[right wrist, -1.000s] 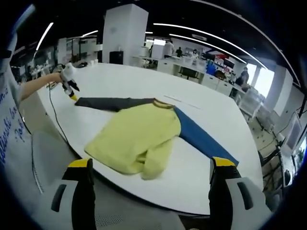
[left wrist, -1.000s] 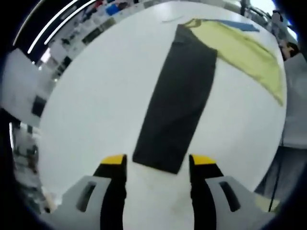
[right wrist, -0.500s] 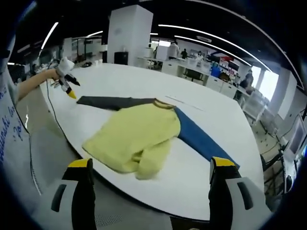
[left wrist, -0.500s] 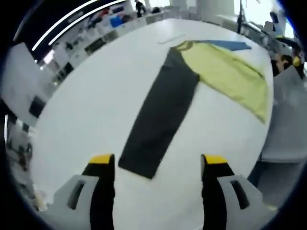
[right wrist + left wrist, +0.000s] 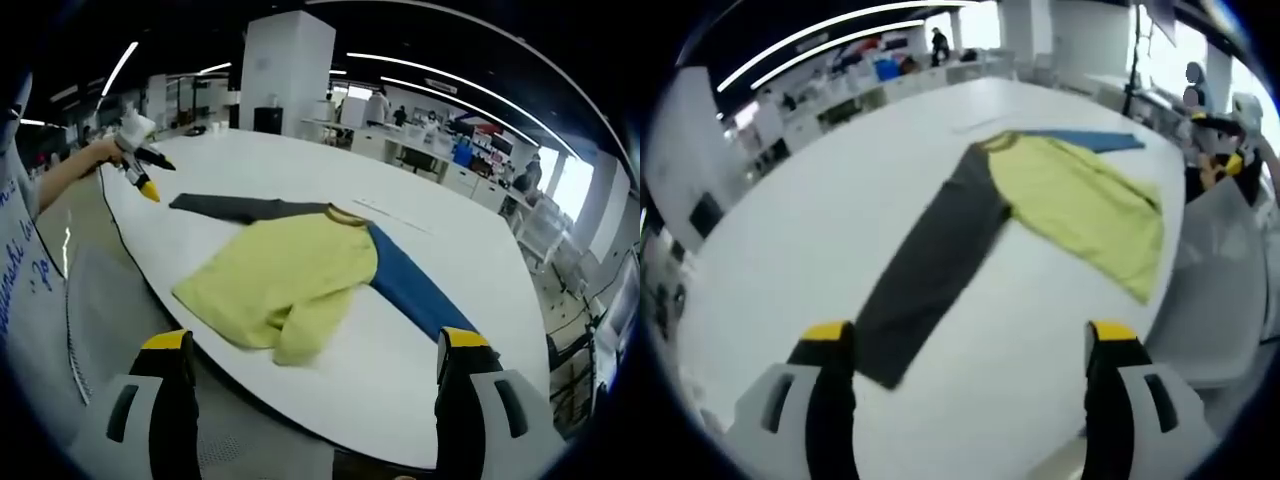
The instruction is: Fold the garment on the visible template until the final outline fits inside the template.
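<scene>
And here is the left tongs (image 5: pixel 970 345), jaws spread wide and gripping nothing, hanging above the white bench (image 5: pixel 790 250). In the left gripper view the garment (image 5: pixel 1040 195) lies flat on that bench: its dark grey sleeve (image 5: pixel 930 265) stretches toward the camera, the cuff end lying near the left yellow-tipped jaw but not between the jaws. Further along sits the yellow body (image 5: pixel 1080 205) of the garment, and past it a blue sleeve (image 5: pixel 1090 140) points away toward the far edge. At the right edge of this view the other tongs shows faintly, too small to read.

Over to the right gripper view now: the left tongs (image 5: pixel 140 175) appears at the far left, held in a person's hand (image 5: pixel 105 152) above the bench edge, just beside the tip of the grey sleeve (image 5: pixel 235 208). The yellow body (image 5: pixel 285 280) lies in the middle, its near hem rumpled and folded on itself close to the bench edge. The blue sleeve (image 5: pixel 410 290) runs off to the right. The right tongs (image 5: pixel 315 345) hangs wide open as well, holding nothing, well short of the garment. Desks and people fill the hall behind.
</scene>
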Demonstrator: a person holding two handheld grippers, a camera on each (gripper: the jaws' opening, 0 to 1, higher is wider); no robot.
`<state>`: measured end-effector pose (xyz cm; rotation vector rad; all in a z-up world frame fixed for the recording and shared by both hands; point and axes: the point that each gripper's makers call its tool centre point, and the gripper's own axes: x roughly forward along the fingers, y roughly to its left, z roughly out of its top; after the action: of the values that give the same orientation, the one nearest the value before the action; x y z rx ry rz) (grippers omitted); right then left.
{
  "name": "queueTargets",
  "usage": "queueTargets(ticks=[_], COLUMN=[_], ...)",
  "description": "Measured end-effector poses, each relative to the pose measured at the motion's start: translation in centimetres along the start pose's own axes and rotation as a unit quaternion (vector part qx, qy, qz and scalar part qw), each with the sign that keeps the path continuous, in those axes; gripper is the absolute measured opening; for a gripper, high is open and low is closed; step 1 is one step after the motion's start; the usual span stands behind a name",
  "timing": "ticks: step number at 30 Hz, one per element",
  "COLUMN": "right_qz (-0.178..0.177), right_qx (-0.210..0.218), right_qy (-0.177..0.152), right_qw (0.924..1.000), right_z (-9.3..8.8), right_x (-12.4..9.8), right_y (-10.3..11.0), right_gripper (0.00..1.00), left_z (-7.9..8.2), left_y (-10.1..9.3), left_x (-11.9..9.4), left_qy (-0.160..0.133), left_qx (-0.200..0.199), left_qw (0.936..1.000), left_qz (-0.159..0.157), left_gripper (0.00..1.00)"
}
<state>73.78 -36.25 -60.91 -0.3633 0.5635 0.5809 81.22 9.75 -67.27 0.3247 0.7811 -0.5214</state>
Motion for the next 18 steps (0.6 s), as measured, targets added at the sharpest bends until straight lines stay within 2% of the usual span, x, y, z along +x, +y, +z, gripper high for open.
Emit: queueTargets(ticks=[6, 10, 16, 18], right_qz=[0.007, 0.015, 0.031, 0.031], right_qx=[-0.008, -0.015, -0.031, -0.035], right_qy=[-0.003, -0.010, -0.012, -0.010], right_qw=[0.9999, 0.9997, 0.9990, 0.9989], right_z=[-0.4, -0.3, -0.6, -0.9], right_x=[-0.2, -0.2, -0.2, -0.3], right_y=[-0.9, -1.1, -0.8, -1.0], right_gripper=[1.00, 1.00, 1.00, 1.00], left_z=[0.6, 1.9, 2.6, 3.2], left_y=[-1.8, -2.8, -4.8, -6.0], left_x=[-0.8, -1.4, -2.0, -2.3], left_qy=[-0.011, -0.036, -0.042, -0.056], left_qx=[-0.001, -0.005, 0.002, -0.001], left_qw=[0.9999, 0.9993, 0.9991, 0.9984], left_qz=[-0.004, 0.005, 0.004, -0.002], left_gripper=[0.94, 0.99, 0.99, 1.00])
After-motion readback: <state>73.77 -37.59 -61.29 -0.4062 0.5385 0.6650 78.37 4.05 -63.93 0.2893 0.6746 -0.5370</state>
